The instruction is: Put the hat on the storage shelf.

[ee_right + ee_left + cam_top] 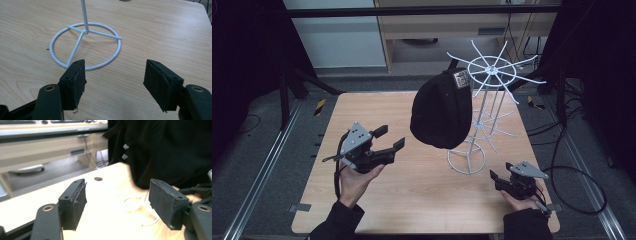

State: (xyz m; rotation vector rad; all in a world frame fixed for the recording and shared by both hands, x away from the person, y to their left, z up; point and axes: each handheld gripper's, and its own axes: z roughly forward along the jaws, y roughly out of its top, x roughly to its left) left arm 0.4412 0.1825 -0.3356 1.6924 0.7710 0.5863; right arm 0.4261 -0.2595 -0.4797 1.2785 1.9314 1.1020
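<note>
Black beanie (441,111) w/ small patch, hung on white wire rack (484,90)

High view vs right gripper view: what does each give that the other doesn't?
High view alone: the black hat hanging on the white wire rack's top spokes, the left tool raised, jaws apart and turned toward the hat, and the right tool low by the table's near edge. Right gripper view alone: its jaws apart with nothing between, close on the rack's ring base. Both: the base and the wooden table.
</note>
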